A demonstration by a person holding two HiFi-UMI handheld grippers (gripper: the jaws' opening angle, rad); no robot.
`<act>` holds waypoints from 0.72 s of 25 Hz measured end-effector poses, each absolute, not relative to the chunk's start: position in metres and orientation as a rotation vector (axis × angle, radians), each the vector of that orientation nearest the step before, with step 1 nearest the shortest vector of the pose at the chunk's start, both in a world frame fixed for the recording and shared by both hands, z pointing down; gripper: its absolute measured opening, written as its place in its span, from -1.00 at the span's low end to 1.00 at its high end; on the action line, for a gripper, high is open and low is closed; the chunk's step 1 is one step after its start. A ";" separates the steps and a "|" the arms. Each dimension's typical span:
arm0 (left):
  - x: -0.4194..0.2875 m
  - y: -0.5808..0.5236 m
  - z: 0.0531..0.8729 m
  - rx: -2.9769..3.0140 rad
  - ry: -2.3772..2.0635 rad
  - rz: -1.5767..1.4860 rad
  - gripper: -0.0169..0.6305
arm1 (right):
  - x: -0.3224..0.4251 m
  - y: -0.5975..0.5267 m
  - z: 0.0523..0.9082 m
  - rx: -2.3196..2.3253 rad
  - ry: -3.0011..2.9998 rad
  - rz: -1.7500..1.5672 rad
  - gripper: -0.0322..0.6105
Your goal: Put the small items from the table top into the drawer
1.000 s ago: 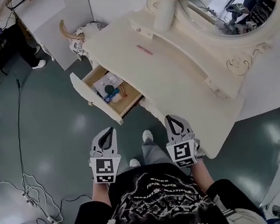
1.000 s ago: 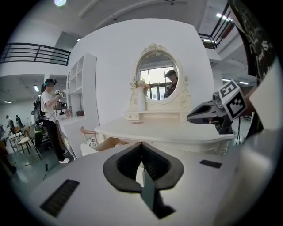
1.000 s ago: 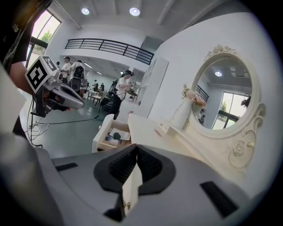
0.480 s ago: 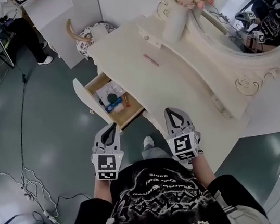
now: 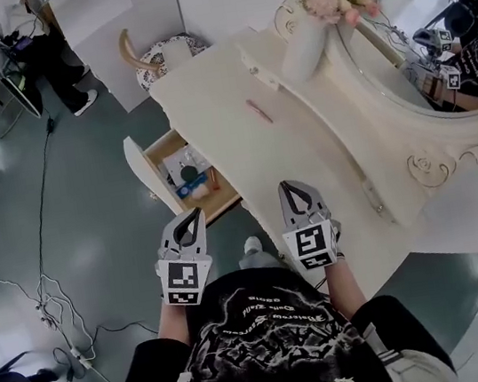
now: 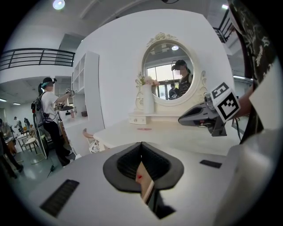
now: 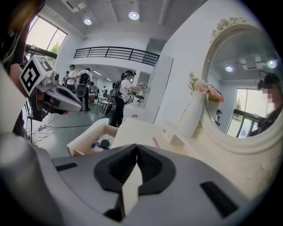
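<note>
A thin pink item lies on the cream dressing table's top; it also shows far off in the left gripper view and in the right gripper view. Left of the table the drawer stands pulled open, with several small items inside, among them a dark round one. My left gripper hangs over the floor just short of the drawer's near corner, jaws shut and empty. At the table's front edge my right gripper is likewise shut with nothing in it.
A white vase of pink flowers and a round mirror stand at the table's back. A patterned chair sits beyond the table's far end. Cables trail over the floor on the left, where people stand.
The view has swung along the dresser. Both grippers stay shut and side by side; the right one now reaches the table's front edge instead of hanging over the floor beside it.
</note>
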State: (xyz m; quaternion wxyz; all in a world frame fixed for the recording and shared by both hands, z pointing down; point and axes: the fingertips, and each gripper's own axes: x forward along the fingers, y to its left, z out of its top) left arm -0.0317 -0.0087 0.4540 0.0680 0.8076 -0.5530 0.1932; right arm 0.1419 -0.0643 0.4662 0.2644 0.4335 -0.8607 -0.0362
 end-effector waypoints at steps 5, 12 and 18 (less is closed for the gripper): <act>-0.027 -0.025 0.453 2.389 -1.669 0.570 -0.90 | 0.145 -0.074 0.474 1.157 -2.330 -0.045 -0.87; -0.031 -0.048 0.458 2.403 -1.646 0.551 -0.90 | 0.141 -0.094 0.473 1.186 -2.322 -0.030 -0.87; -0.046 -0.074 0.458 2.460 -1.578 0.548 -0.90 | 0.125 -0.110 0.476 1.237 -2.298 0.005 -0.87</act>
